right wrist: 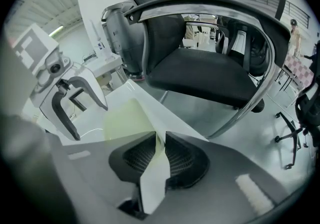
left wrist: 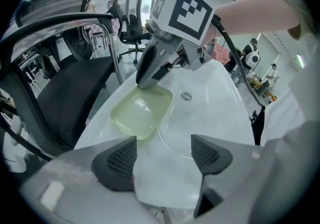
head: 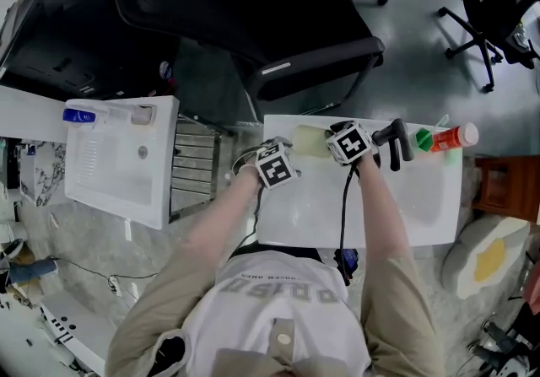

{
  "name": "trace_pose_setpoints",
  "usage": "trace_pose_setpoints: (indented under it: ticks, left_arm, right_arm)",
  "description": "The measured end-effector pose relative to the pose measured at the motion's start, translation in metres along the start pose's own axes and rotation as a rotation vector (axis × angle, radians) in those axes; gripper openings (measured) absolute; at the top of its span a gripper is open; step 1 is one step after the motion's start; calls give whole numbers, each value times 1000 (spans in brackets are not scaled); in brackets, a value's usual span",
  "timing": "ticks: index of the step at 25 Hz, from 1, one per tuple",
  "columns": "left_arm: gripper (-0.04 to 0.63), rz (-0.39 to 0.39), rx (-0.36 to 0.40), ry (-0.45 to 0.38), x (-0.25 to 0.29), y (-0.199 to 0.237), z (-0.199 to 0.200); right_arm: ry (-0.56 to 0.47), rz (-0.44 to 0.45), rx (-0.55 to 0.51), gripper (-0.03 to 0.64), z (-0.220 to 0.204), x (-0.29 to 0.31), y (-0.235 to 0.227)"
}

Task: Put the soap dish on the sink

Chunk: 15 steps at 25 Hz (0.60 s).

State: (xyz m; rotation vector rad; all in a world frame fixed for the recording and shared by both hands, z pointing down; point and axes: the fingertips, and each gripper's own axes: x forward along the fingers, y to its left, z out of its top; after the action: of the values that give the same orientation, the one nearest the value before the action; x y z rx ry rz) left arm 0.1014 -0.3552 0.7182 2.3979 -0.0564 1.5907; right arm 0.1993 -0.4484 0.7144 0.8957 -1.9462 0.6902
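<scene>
Right gripper view: the right gripper (right wrist: 161, 140) pinches the thin rim of the soap dish (right wrist: 127, 120), lower centre. The dish lies on the sink (left wrist: 210, 113) ledge. The left gripper (left wrist: 162, 155) hangs open, empty. The dish looks light, stiff and probably slippery, so grip it by the rim.

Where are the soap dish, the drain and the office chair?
soap dish (left wrist: 141, 114): left gripper view, its floor.
drain (left wrist: 186, 96): left gripper view, its metal cap.
office chair (head: 304, 34): head view, its seat.

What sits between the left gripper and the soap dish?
Only bare white sink, seen in the left gripper view. The left gripper is open, short of the soap dish.
</scene>
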Motion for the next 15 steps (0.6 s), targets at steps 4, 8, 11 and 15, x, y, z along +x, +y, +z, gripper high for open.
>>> trace_pose_setpoints:
  ticks: [4, 8, 11, 15]
  left_arm:
    - [357, -4, -5, 2, 0, -2, -1]
    - [357, 9, -1, -1, -3, -1, -1]
    - [357, -8, -19, 0, 1, -5, -6]
    - [357, 9, -23, -19, -3, -3, -4]
  right_arm:
    - [-3, 3, -12, 64, 2, 1, 0]
    - [0, 0, -12, 67, 2, 1, 0]
    - [-4, -6, -26, 66, 6, 1, -1]
    - [-43, 3, 5, 67, 14, -8, -2]
